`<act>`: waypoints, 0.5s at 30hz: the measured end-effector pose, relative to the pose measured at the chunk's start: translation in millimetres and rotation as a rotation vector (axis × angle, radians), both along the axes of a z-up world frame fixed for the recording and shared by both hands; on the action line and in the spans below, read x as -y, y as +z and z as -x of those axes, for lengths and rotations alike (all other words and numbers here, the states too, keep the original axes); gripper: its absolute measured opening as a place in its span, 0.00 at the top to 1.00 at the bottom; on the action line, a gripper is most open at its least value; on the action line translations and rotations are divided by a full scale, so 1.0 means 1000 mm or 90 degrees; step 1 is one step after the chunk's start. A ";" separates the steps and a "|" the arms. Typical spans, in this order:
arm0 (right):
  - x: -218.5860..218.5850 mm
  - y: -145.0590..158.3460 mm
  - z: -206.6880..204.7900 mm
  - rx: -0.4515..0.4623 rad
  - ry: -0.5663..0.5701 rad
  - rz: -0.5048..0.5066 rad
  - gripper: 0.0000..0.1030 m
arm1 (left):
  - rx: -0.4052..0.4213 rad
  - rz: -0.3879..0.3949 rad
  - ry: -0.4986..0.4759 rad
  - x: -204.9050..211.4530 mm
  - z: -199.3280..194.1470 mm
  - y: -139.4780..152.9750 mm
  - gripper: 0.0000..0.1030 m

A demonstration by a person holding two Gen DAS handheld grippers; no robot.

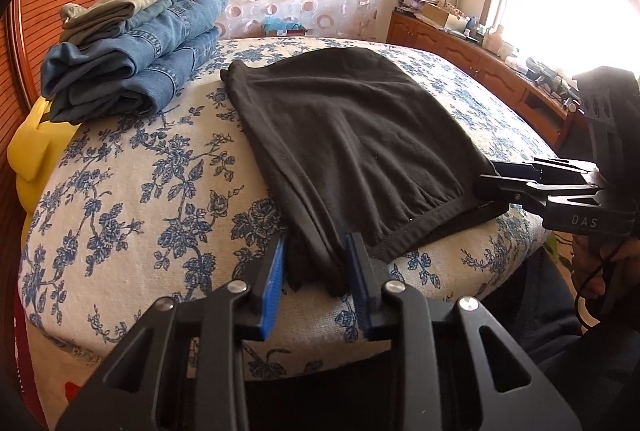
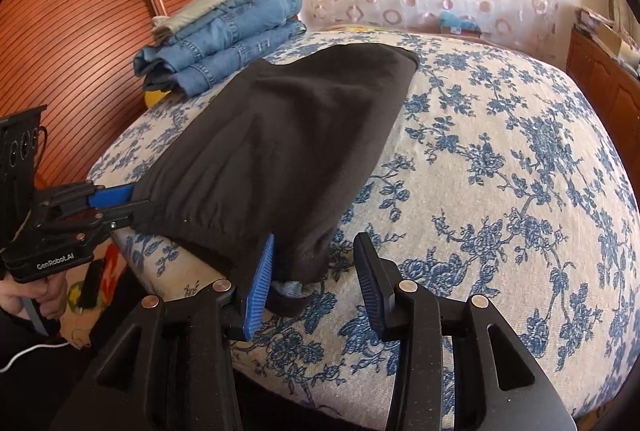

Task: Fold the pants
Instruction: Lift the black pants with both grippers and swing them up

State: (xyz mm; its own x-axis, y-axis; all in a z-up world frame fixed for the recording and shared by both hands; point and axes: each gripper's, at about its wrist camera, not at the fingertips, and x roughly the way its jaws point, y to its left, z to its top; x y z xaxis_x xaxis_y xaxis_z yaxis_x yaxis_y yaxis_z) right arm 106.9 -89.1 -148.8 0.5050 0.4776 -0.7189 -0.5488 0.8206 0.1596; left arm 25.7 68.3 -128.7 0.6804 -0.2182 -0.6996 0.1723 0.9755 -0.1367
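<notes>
Two grippers meet us at the near edge of the bed (image 1: 132,167), where the black pants (image 1: 352,135) lie folded on the blue-flowered cover. We see the pants run from the near edge toward the far side, with the elastic band at the near end.

At the left corner of this band, the left gripper (image 1: 316,263) has the cloth between its blue pads (image 1: 274,291); the jaws stand narrow around it, but we cannot tell if they really press on it.

At the right corner, the right gripper (image 2: 316,267) has its jaws apart. The left pad touches the cloth and the right pad is clear of it.

Far on the left, beside the pants, folded jeans (image 1: 132,63) are stacked.
</notes>
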 end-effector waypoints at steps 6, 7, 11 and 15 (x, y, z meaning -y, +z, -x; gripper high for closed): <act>-0.005 0.000 0.002 -0.003 0.022 -0.004 0.89 | -0.014 0.011 -0.025 0.003 -0.002 0.004 0.93; -0.005 0.001 0.001 -0.005 0.025 -0.009 0.92 | -0.013 0.007 -0.033 0.005 -0.003 0.007 0.94; 0.002 0.019 -0.002 0.003 0.027 -0.041 0.95 | 0.008 0.020 -0.052 0.005 -0.006 0.031 0.95; 0.009 0.054 0.000 0.045 0.023 -0.063 0.95 | 0.057 0.017 -0.064 0.009 -0.007 0.072 0.95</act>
State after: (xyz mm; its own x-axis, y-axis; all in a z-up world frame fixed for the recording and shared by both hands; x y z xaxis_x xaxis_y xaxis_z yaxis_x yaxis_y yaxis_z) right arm 106.9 -98.2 -94.5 0.5337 0.5638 -0.6303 -0.5909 0.7818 0.1990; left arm 32.8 59.4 -57.0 0.7139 -0.3068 -0.6295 0.2821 0.9487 -0.1424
